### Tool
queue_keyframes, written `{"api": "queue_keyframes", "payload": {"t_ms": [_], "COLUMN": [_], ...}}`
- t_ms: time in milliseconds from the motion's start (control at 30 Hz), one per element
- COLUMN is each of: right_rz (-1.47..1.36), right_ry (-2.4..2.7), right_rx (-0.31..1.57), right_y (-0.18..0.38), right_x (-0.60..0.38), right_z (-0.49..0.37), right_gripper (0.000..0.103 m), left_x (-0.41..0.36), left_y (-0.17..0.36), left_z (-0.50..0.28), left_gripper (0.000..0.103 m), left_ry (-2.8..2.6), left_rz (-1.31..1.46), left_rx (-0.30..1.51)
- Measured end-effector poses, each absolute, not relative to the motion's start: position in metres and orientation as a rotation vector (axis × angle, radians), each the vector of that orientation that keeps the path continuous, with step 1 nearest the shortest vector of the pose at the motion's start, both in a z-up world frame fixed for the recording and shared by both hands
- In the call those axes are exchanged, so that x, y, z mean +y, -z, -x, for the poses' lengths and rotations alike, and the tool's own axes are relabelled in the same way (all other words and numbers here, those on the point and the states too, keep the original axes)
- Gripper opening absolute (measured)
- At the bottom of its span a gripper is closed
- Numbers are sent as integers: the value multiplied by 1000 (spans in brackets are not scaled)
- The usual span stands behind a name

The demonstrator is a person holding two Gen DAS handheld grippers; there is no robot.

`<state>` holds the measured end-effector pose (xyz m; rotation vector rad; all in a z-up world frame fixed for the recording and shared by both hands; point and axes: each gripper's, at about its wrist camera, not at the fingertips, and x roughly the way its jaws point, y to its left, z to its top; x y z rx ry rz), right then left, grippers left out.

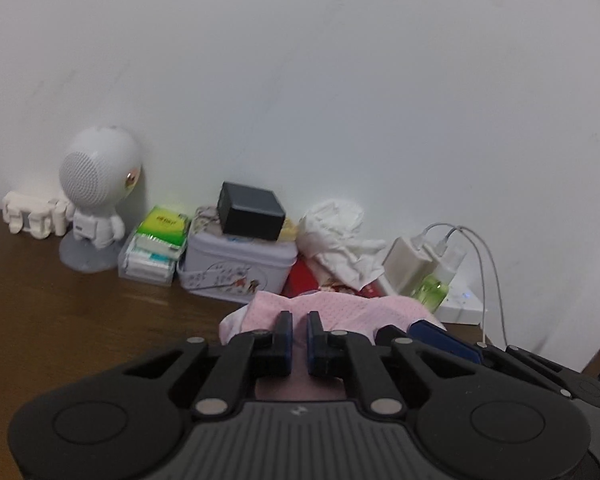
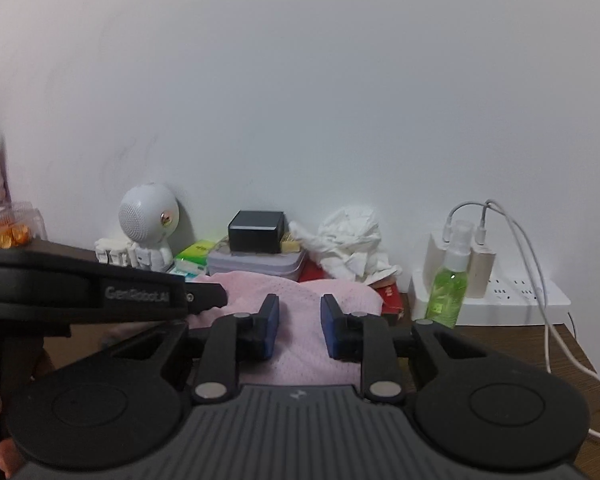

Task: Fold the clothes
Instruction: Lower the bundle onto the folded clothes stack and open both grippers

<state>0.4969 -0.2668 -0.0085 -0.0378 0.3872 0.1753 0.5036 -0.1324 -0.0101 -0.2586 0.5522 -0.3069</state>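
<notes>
A pink mesh garment (image 1: pixel 340 304) lies bunched on the brown wooden table (image 1: pixel 60 300), close to the clutter along the wall. My left gripper (image 1: pixel 299 316) is shut on a fold of it, and pink fabric fills the narrow slit between its blue pads. In the right wrist view the garment (image 2: pixel 352 292) spreads under my right gripper (image 2: pixel 300 304). That gripper's jaws stand a little apart over the cloth and the pads do not pinch it. The left gripper's black body (image 2: pixel 100 292) crosses that view from the left, right beside the right one.
Along the white wall stand an astronaut-shaped speaker (image 1: pixel 96 200), tissue packs (image 1: pixel 156 240), a tin (image 1: pixel 236 264) with a black box (image 1: pixel 252 216) on top, crumpled white paper (image 1: pixel 340 240), a green spray bottle (image 2: pixel 448 288) and a power strip (image 2: pixel 512 300) with chargers and cables.
</notes>
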Motion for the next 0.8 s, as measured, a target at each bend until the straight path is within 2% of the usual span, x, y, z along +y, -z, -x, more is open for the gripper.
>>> {"api": "queue_keyframes", "payload": {"t_ms": [100, 133, 200, 300, 367, 600, 700, 733, 767, 800], "right_rz": [46, 28, -3, -33, -51, -50, -47, -56, -74, -95], "right_ry": [-193, -211, -212, -196, -195, -180, -176, -179, -185, -193], "right_rx": [368, 349, 292, 228, 254, 422, 429, 421, 406, 386], "right_y": [7, 3, -6, -20, -24, -4, 4, 4, 2, -1], "right_x": [-265, -268, -277, -289, -292, -284, -284, -286, -289, -292], "right_z": [-492, -489, -482, -475, -483, -521, -518, -517, -515, -512], "right_gripper": [27, 30, 36, 36, 36, 32, 32, 32, 33, 38], "left_x": [-127, -124, -119, -120, -127, -149, -146, -144, -142, -138], "left_y": [0, -6, -19, -27, -25, -3, -5, -7, -11, -15], "left_z": [-496, -490, -477, -466, -464, -465, -463, -462, -459, -456], "left_gripper": [11, 19, 23, 22, 12, 12, 13, 20, 39, 50], "left_ry": [328, 342, 351, 355, 362, 349, 357, 361, 360, 344], "left_rz": [294, 313, 326, 287, 243, 120, 140, 156, 170, 180], "left_rx": [505, 473, 406, 372, 395, 443, 434, 430, 428, 419]}}
